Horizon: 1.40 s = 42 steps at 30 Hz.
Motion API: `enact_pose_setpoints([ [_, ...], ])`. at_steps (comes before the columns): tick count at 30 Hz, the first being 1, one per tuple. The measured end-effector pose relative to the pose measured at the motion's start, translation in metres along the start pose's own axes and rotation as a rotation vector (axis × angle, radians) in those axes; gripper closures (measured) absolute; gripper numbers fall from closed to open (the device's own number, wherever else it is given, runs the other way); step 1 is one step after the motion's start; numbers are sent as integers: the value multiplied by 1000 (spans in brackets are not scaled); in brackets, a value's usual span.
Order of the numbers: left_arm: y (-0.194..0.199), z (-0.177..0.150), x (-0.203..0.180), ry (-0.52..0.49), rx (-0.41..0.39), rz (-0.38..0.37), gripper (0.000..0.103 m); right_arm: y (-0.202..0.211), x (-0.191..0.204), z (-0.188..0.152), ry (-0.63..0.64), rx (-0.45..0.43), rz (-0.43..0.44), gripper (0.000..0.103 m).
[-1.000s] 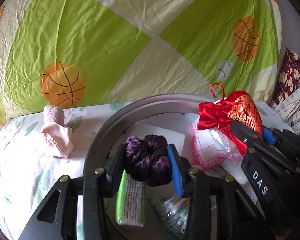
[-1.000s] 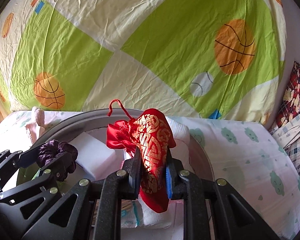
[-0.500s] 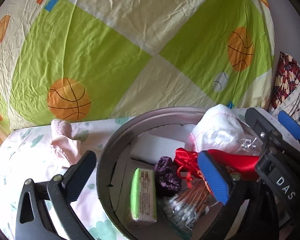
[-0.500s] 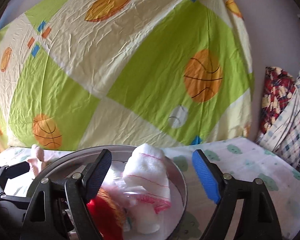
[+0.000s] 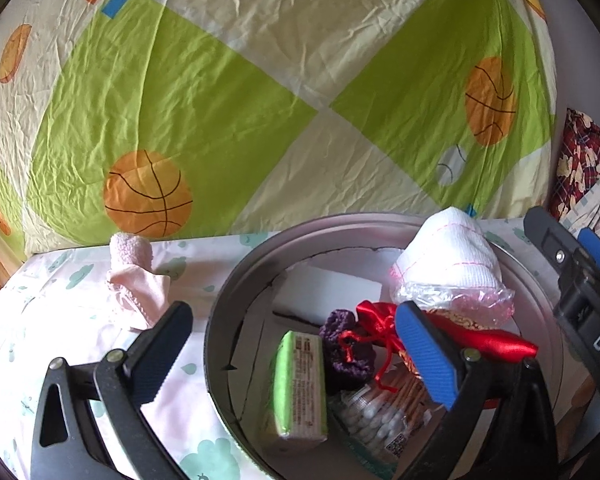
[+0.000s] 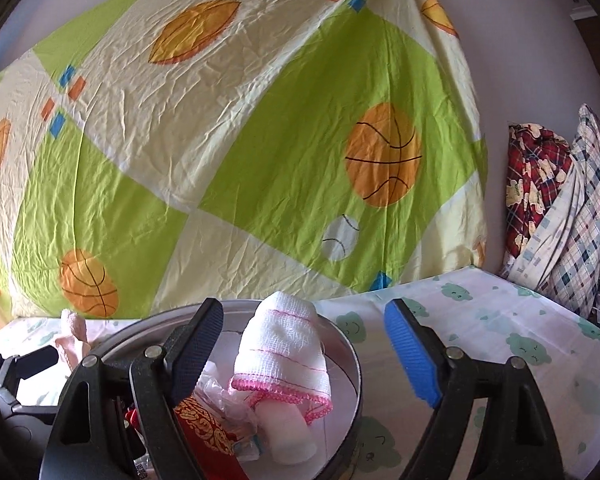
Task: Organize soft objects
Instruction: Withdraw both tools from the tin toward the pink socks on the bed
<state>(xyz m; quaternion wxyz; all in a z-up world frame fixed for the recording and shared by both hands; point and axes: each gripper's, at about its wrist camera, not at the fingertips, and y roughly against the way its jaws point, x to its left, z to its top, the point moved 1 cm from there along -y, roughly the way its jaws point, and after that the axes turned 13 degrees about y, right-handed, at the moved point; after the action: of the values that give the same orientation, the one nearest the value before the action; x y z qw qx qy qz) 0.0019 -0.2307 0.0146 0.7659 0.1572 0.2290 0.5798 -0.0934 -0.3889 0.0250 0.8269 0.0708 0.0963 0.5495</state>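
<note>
A round metal tin [image 5: 216,320] stands on the bed sheet. In it lie a purple scrunchie [image 5: 346,350], a red embroidered pouch [image 5: 480,340], a rolled white cloth with a pink edge [image 5: 448,264], a green pack [image 5: 300,384] and a packet of cotton swabs [image 5: 384,408]. My left gripper [image 5: 292,312] hangs open over the tin's left side with nothing between its fingers. My right gripper [image 6: 304,306] is open too, above the white cloth [image 6: 284,352] and the red pouch [image 6: 204,428] without touching them. A pink sock [image 5: 136,280] lies outside the tin to its left.
A green and cream sheet with basketball prints [image 5: 260,100] hangs close behind the bed. Plaid bedding [image 6: 560,208] is piled at the right. The cloud-print bed sheet [image 6: 500,332] stretches right of the tin. A white block [image 5: 328,292] sits in the tin.
Both grippers have opened. The scrunchie dropped from the left one and the red pouch from the right one into the tin. The right gripper tilted upward.
</note>
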Motion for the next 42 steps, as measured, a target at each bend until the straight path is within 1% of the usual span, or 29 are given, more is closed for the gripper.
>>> enact_pose_setpoints([
  [2,2,-1,0,-2,-8,-2,0,1,-3,0,-20,-9,1,18],
  [4,3,-1,-1,-4,-16,-2,0,-1,-3,-1,-19,3,0,18],
  [7,4,-3,-5,-33,-26,15,0,-3,-3,-1,-20,19,4,18],
  [12,5,-5,-6,-65,-40,30,0,1,-8,-3,-44,13,-13,18],
  [16,6,-5,-2,-55,-53,33,0,11,-7,-1,-18,-34,-66,18],
  [20,11,-7,0,-73,-115,65,0,26,-2,1,14,-98,-114,18],
  [24,17,-6,4,-63,-134,43,0,40,1,4,29,-154,-149,18],
  [28,27,-9,7,-51,-152,11,0,54,-3,4,11,-199,-207,18],
  [31,35,-12,6,-59,-163,-12,0,57,-8,3,-9,-191,-230,18],
  [34,41,-15,7,-69,-171,-22,0,65,-12,2,-29,-204,-257,18],
  [37,44,-16,10,-72,-157,-34,0,71,-13,0,-40,-187,-250,18],
  [39,45,-17,15,-64,-140,-42,0,78,-11,0,-42,-210,-272,18],
  [42,46,-17,24,-53,-127,-48,0,86,-7,-2,-43,-232,-275,18],
])
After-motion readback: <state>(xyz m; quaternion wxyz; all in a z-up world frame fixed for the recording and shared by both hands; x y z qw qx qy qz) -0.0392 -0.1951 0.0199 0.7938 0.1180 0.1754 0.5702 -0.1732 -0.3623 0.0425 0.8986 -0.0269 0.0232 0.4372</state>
